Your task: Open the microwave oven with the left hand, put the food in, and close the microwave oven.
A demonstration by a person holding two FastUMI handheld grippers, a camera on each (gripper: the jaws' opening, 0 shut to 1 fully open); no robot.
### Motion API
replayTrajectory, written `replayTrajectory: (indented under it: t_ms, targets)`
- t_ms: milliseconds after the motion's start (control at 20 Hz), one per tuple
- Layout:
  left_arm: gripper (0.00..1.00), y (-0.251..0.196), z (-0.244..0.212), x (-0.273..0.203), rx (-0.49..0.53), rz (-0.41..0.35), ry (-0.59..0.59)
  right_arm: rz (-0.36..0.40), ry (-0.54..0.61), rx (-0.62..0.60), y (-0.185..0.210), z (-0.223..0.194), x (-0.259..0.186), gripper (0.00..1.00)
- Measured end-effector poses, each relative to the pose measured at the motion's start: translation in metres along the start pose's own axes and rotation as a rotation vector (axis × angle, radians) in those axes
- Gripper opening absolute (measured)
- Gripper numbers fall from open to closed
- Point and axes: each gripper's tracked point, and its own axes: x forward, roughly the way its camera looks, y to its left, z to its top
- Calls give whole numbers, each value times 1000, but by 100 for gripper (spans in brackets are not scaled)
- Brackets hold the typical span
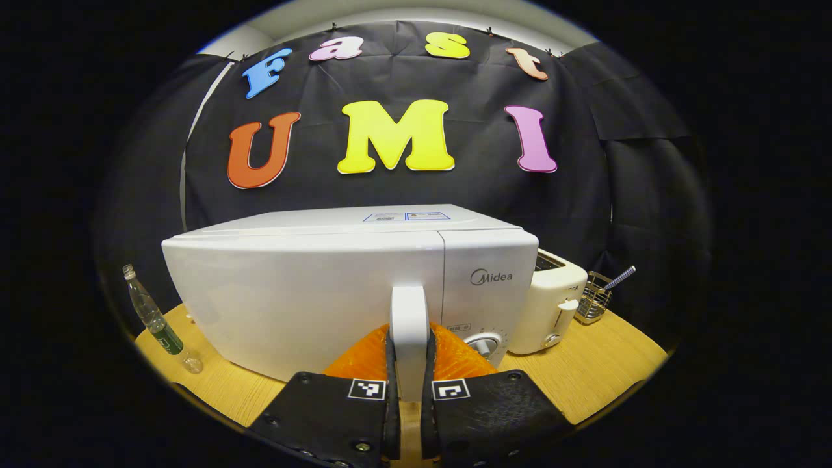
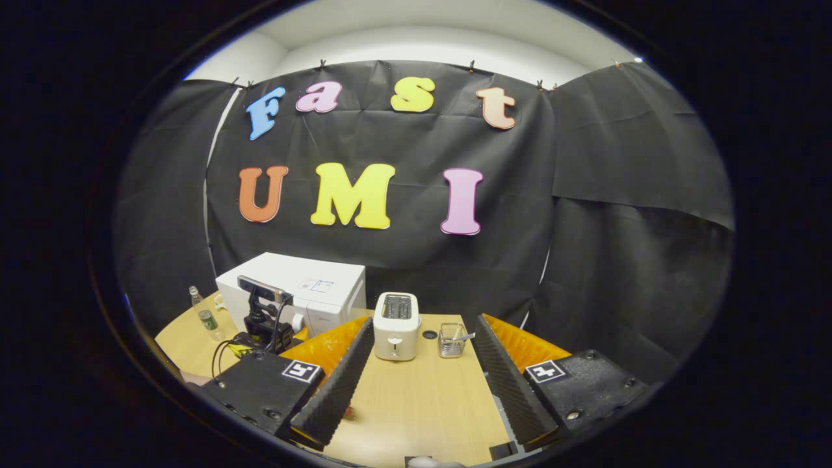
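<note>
In the left gripper view, the left tongs [image 1: 409, 390] are clamped on the white upright handle [image 1: 409, 325] of the big white box-shaped microwave oven [image 1: 312, 292] on the wooden surface [image 1: 598, 364]; a slow, straight pull should swing the door open. In the right gripper view, the right tongs [image 2: 416, 383] are wide apart and hold nothing.

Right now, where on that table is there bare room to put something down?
The widest bare patch of the table lies in front of the toaster and the wire basket. The left end is crowded: the microwave, a bottle, and the left tool shut on the door handle.
</note>
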Motion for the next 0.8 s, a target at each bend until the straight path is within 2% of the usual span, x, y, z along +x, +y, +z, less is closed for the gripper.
replayTrajectory:
  t_ms: [50,100,400,450,550,800]
  targets:
    - [12,0,1,0,-1,-1,3,2,-5,-2,1,3,-1,92]
    - [12,0,1,0,-4,-2,6,4,-11,-5,2,4,-2,99]
    - [12,-1,-4,-5,-9,-29,35,6,-26,-6,7,9,-6,99]
    - [12,-1,-6,-17,-17,-27,28,6,-28,-1,8,9,-7,99]
    - [12,5,-10,-45,29,-34,-1,3,-27,-8,12,8,-7,99]
    - [12,22,-24,-96,34,-83,16,36,-35,7,37,4,-16,99]
